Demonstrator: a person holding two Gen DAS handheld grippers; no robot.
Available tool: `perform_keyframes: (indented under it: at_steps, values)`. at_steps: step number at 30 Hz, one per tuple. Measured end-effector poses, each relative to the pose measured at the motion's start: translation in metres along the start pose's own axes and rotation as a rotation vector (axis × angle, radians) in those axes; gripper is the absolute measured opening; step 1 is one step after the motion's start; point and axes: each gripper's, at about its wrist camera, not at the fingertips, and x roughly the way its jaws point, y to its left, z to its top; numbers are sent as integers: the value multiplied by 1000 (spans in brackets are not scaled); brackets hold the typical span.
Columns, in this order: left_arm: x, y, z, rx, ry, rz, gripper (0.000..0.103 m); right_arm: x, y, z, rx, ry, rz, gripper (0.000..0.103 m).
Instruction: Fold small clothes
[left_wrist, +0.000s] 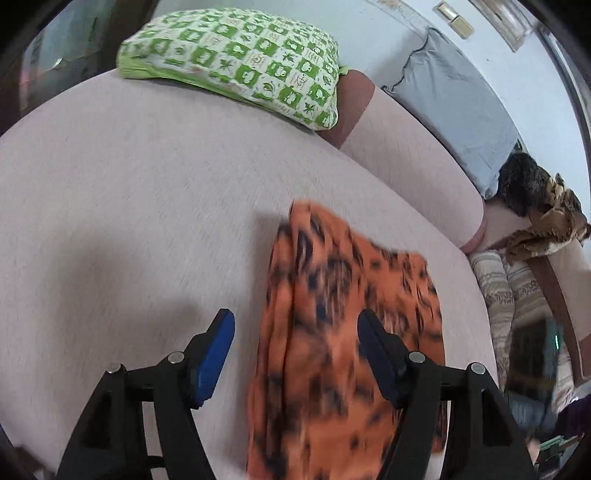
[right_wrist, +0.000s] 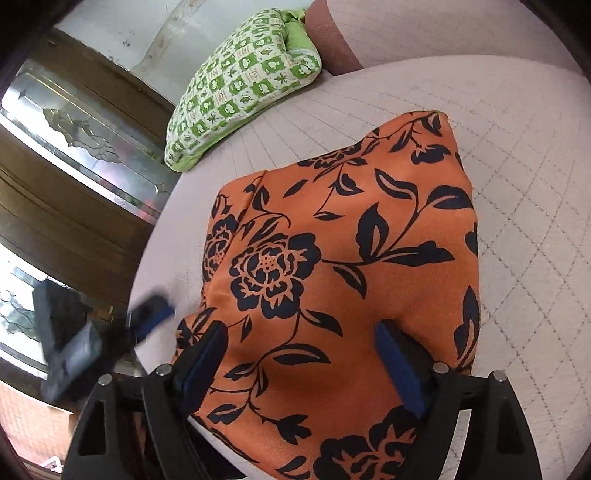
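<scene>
Orange floral cloth (right_wrist: 332, 266) lies on the bed (right_wrist: 517, 184) under the right gripper (right_wrist: 303, 354), jaws wide, gripping nothing. Left gripper (left_wrist: 295, 343) also wide, empty, cloth just below. Green pillow (left_wrist: 236, 62) far ahead.

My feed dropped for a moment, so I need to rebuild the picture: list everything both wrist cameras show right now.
orange floral garment: one, orange with dark flowers, lying on the mattress below both grippers.
mattress: one, pale pinkish grey, under everything.
green pillow: one, green and white checks, far edge of the mattress.
grey pillow: one, grey, against the wall at right.
dark and tan cloth heap: one, black and brown, far right beyond the mattress.
striped bedding: one, beige stripes, right of the mattress.
wooden door: one, brown with patterned glass, left side.
left gripper: one, black with blue pads, jaws open, gripping nothing.
right gripper: one, same colours, jaws open over the garment.
</scene>
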Motion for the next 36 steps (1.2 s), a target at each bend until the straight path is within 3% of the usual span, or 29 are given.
perform_keyframes:
  at_steps: [2,3,4,5,7,8,9,10,12,13,14,15,16,22,27,31,36]
  values:
    - [31,-8,17,9,61,-34,70,2,4,0,0,2,10,85]
    - [55,-8,22,-7,131,-69,64,3,4,0,0,1,14,85]
    - [76,-3,22,-35,190,-76,43,2,3,-1,3,-2,20,85]
    - [87,3,20,-47,222,-81,41,1,2,-1,5,-6,26,85]
    - [85,11,24,-97,216,-121,29,1,-2,-2,21,-15,43,85]
    - [76,5,27,-59,178,-107,27,0,-4,-2,30,-19,52,85]
    - [65,-11,26,78,96,-51,25,-1,-5,-2,35,-21,59,85]
    - [68,-17,21,131,95,-15,25,0,-5,-3,35,-24,61,85]
    - [88,-12,15,94,168,12,32,2,-5,-3,28,-23,58,85]
    - [87,-12,16,86,161,10,38,1,-5,-4,20,-21,56,85]
    - [83,-14,18,73,159,41,47,1,-5,-4,15,-20,54,85]
    - [76,-14,18,61,149,78,67,-1,-5,-5,10,-17,53,85]
    - [66,-14,17,57,123,102,70,-3,-6,-5,16,-16,54,85]
    - [34,-61,-10,244,0,241,70,-28,-4,-6,56,-59,63,85]
    - [16,-74,-25,261,-39,265,70,-47,10,-7,12,-127,41,85]
    - [8,-81,-33,282,-56,283,70,-17,-15,-7,86,-37,-18,86]
    - [2,-80,-32,277,-76,293,70,-40,-4,-4,97,-109,32,86]
